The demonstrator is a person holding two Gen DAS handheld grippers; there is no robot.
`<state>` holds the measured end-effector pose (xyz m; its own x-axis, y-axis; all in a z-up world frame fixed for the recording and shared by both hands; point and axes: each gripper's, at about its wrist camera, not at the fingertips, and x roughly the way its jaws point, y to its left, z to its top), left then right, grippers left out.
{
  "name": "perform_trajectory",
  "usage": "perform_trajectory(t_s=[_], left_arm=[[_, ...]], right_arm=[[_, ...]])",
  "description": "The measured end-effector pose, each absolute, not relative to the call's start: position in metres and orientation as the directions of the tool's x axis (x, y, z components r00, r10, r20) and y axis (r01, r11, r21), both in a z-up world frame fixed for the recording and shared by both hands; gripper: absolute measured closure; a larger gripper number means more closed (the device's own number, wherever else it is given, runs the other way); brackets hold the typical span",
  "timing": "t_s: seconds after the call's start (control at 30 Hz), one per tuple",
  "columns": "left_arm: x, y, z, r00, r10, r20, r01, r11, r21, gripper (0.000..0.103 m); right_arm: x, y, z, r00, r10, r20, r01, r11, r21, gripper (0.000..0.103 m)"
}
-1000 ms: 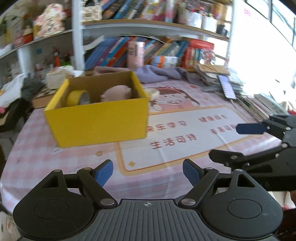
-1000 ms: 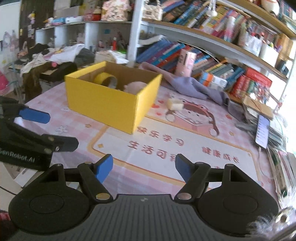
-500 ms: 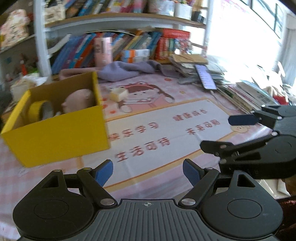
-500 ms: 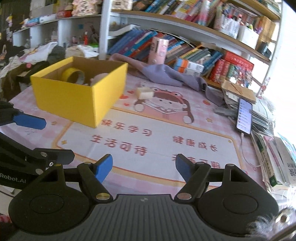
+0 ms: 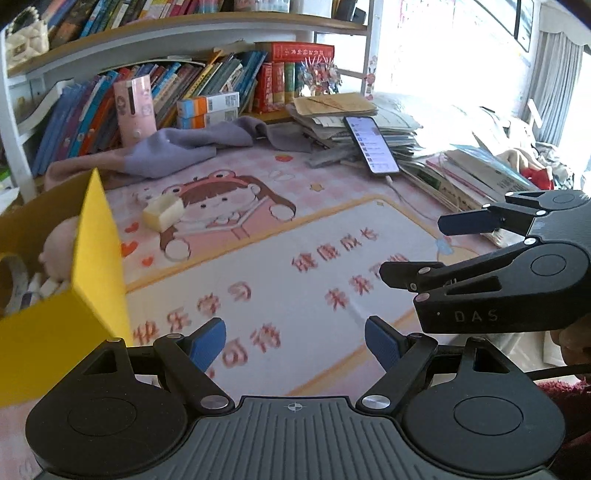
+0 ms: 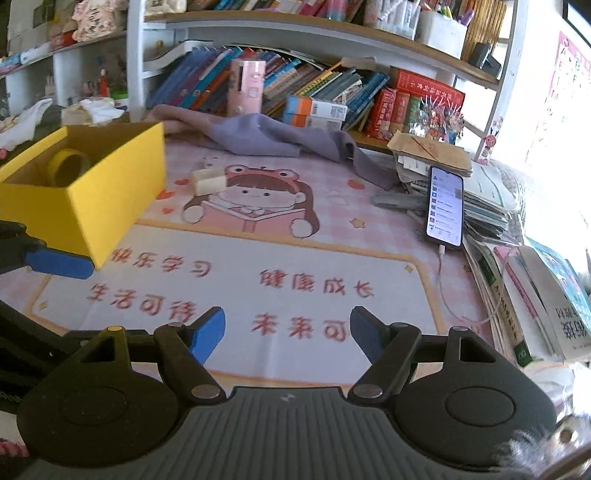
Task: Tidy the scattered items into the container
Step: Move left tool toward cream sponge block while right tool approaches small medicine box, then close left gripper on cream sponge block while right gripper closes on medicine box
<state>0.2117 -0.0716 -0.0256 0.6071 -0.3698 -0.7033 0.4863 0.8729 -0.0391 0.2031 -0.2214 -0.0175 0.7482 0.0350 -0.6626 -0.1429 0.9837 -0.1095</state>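
We count one yellow box at the left of the table, open-topped. Inside it we make out one roll of yellow tape standing on edge and, from the left wrist view, one pale pink soft toy against the near wall. Some striped thing lies by the toy, too blurred to name.

Just right of the box, apart from it, one cream-coloured block lies on the printed mat, beside the cartoon girl's head. It is the only loose item we see on the mat.

Behind, against the bookshelf: one pink carton standing upright, one grey-purple cloth spread along the table's back edge, two orange-and-white packets stacked.

Further right, one phone with its screen lit leans on a pile of papers and books; one white cable runs from its lower end.

Two grippers. Left gripper: blue pads wide apart, nothing between them, over the mat's lettering near the box corner. Right gripper: jaws also spread, a little narrower, empty, over the mat's lower text. Each shows at the edge of the other's view.
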Motion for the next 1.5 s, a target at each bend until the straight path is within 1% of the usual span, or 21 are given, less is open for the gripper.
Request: perform_trajectory(t_s=[0.37, 0.53, 0.8, 1.0, 1.17, 1.27, 1.37, 1.5], left_arm=[[0.280, -0.107, -0.018, 0.654, -0.271, -0.706, 0.382, 0.924, 0.000, 0.018], [0.309, -0.116, -0.019, 0.688, -0.184, -0.702, 0.310, 0.949, 0.055, 0.018], [0.362, -0.109, -0.024, 0.727, -0.048, -0.685, 0.140, 0.987, 0.080, 0.019], [0.410, -0.103, -0.048, 0.735, 0.055, -0.676, 0.020, 0.995, 0.102, 0.020], [0.445, -0.094, -0.074, 0.712, 0.124, -0.691, -0.068, 0.992, 0.108, 0.020], [0.460, -0.092, -0.088, 0.707, 0.155, -0.690, -0.099, 0.988, 0.120, 0.020], [0.471, -0.089, -0.100, 0.698, 0.167, -0.696, -0.131, 0.986, 0.105, 0.020], [0.483, -0.081, -0.114, 0.680, 0.198, -0.706, -0.202, 0.976, 0.079, 0.021]], right_arm=[[0.292, -0.269, -0.003, 0.772, 0.137, -0.621, -0.213, 0.976, -0.049, 0.030], [0.334, -0.282, -0.005, 0.759, 0.214, -0.616, -0.276, 0.961, -0.006, 0.030], [0.416, -0.277, -0.011, 0.733, 0.331, -0.595, -0.384, 0.922, 0.040, 0.030], [0.461, -0.253, -0.023, 0.714, 0.401, -0.574, -0.475, 0.880, 0.024, 0.030], [0.484, -0.243, -0.038, 0.676, 0.444, -0.588, -0.497, 0.864, 0.081, 0.030], [0.500, -0.240, -0.046, 0.660, 0.459, -0.594, -0.493, 0.862, 0.119, 0.030], [0.515, -0.234, -0.053, 0.637, 0.481, -0.602, -0.500, 0.853, 0.153, 0.030], [0.530, -0.219, -0.061, 0.624, 0.512, -0.591, -0.541, 0.828, 0.146, 0.030]])
